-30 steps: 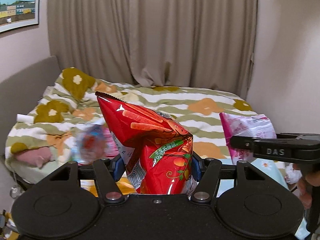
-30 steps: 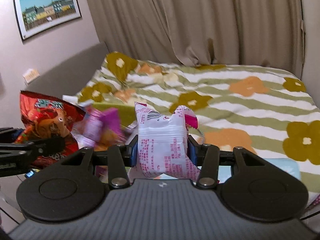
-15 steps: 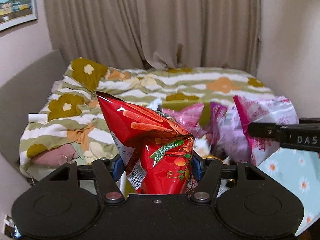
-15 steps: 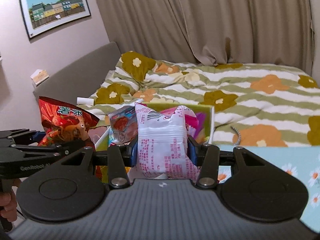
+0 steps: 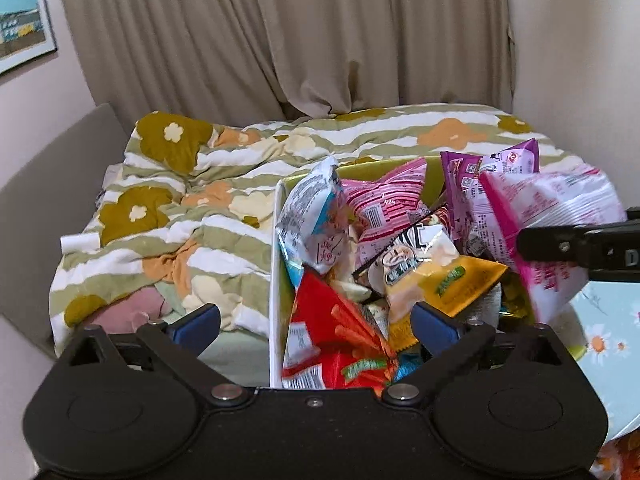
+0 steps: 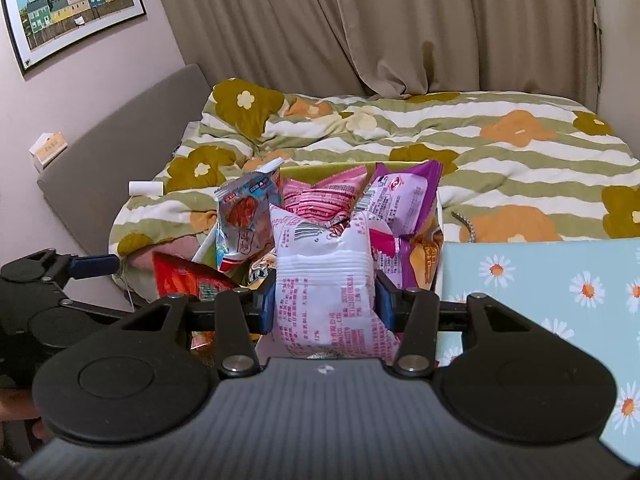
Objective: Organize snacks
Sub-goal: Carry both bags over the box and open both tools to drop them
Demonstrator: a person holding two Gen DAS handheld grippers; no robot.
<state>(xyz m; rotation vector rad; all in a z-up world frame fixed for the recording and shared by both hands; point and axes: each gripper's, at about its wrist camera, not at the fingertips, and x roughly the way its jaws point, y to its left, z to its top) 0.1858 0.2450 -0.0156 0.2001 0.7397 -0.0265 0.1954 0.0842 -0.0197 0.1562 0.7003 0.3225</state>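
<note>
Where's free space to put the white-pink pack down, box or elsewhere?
Box is crowded: packets piled to its rim, red bag just dropped at its near left. Free: daisy-print surface right of the box; striped quilt behind it. Right gripper holds the pack above the pile.

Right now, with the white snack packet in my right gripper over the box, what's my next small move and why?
Probably open the right gripper and drop the white packet into the snack box: it hangs over the pile, and the red bag already lies inside, between the left gripper's opening jaws.
</note>
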